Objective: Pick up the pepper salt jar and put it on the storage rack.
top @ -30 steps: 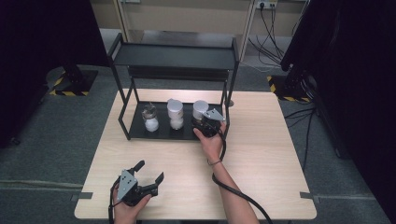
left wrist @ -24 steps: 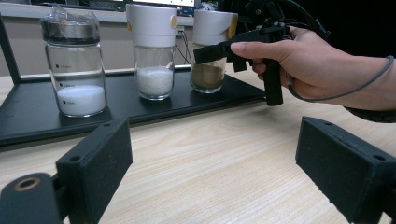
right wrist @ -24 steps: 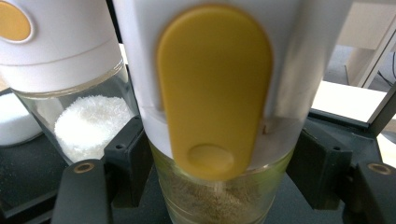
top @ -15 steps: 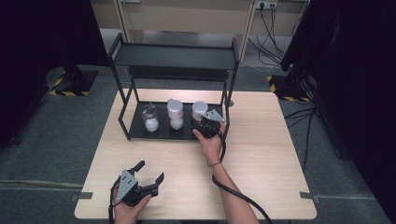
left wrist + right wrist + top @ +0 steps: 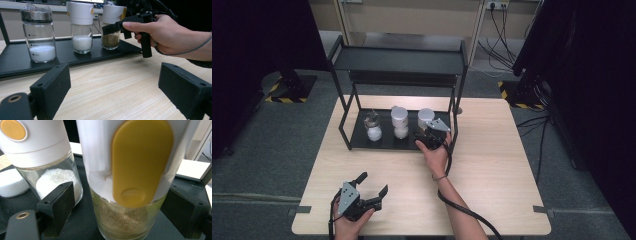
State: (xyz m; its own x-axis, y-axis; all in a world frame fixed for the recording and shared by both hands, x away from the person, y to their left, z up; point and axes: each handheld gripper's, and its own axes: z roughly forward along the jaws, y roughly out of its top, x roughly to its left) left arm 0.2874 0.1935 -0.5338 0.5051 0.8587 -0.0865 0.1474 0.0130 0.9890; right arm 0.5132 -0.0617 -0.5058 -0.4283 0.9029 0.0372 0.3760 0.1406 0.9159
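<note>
High view shows three jars standing in a row on the bottom tray of one black rack (image 5: 398, 60), which sits at the far side of the wooden table (image 5: 492, 165). Two grippers are out, one per hand. The left-hand jar (image 5: 373, 126) has a clear lid and white grains; the middle jar (image 5: 399, 122) has a white cap and white grains too; the brown-spice jar (image 5: 425, 119) stands at the right end of the row, near the rack's right post.

The right gripper (image 5: 428, 134) is up against that brown-spice jar, and its jaws have just been opening: in the right gripper view they stand either side of the glass with a gap on the left, no longer pinching it. The right pad is partly behind the jar, so contact there is hard to judge. The jar's base is cut off at the bottom of that view.

The left gripper (image 5: 371, 186) rests near the table's front edge, jaws spread wide with nothing between them, bare wood all around it
</note>
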